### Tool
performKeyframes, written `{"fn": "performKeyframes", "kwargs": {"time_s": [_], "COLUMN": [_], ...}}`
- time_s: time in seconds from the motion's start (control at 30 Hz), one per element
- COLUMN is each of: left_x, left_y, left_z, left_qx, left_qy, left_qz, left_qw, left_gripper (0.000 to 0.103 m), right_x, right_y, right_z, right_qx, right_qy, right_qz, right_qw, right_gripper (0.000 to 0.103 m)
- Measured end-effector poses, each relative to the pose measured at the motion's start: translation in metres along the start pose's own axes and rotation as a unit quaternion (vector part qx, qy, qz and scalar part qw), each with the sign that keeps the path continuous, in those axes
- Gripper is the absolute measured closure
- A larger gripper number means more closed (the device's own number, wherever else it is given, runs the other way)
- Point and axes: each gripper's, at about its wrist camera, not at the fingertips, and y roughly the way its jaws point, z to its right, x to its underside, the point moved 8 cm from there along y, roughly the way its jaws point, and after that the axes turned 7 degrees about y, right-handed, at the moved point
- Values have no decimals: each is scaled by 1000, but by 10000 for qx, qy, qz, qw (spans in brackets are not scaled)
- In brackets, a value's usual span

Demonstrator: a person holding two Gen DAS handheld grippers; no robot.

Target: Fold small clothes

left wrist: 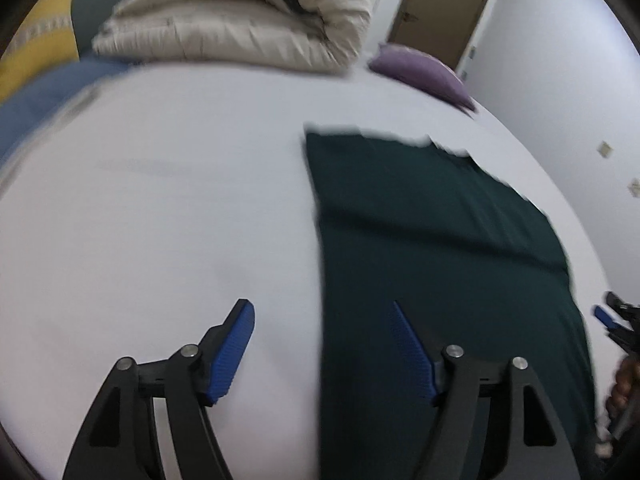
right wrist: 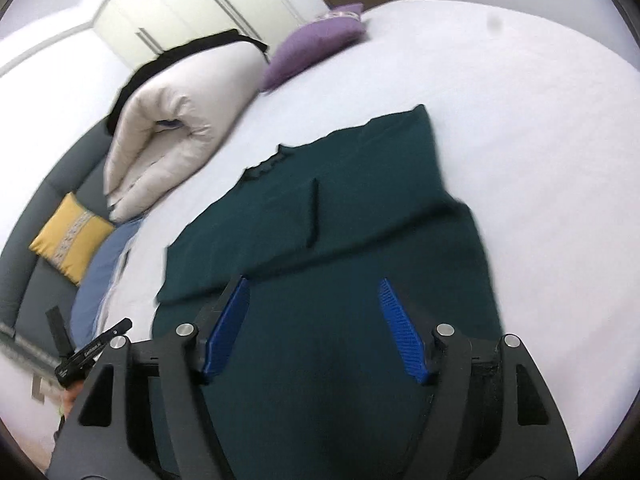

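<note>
The left wrist camera looks steeply down past its own fingers [left wrist: 244,352] from close above the bed [left wrist: 160,208], facing the far rolled duvet [left wrist: 240,20]. The right wrist camera, just to its right, looks down over the dark green garment [right wrist: 340,240]. Both views share that garment, the duvet and the purple cushion [left wrist: 420,72].

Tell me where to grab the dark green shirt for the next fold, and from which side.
Take the dark green shirt by its near hem corners, one per gripper, coming in low from the near edge of the bed. It lies flat with both sides already folded in, a long narrow strip, so lifting the hem toward the collar should halve it. Both grippers look open and empty.
</note>
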Motion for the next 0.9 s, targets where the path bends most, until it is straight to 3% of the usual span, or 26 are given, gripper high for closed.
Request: {"fn": "performKeyframes", "kwargs": {"time_s": [0.1,0.2,0.3,0.43,0.7,0.83,0.9], "left_x": [50,87,109,127,139,143,144], "left_y": [-16,-24,-35,-43,-44,-45,-44], "left_z": [5,8,6,15,20,22,22], "left_qx": [575,861,1023,1420,1707,1718,1685], "left_qy": [-274,-421,-546,-649,-734,-652,-632], "left_qz": [-392,-671,-711,-946,-1209,-1239,-1258], "left_qw": [9972,9931,9907,9832,9751,9751,9756], "left_gripper": [30,30,31,33,39,39,44], "right_x": [37,72,99,127,149,157,161], "right_y": [-41,-78,-107,-128,-134,-135,-134], "right_z": [24,55,85,119,136,141,142], "right_qx": [4,36,-28,18,-43,60,95], "right_qy": [145,452,758,1100,1290,1299,1287], "right_qz": [-177,-283,-374,-559,-1054,-1345,-1463], "right_qw": [9997,9986,9964,9924,9860,9823,9808], "right_gripper": [36,36,36,38,41,44,45]}}
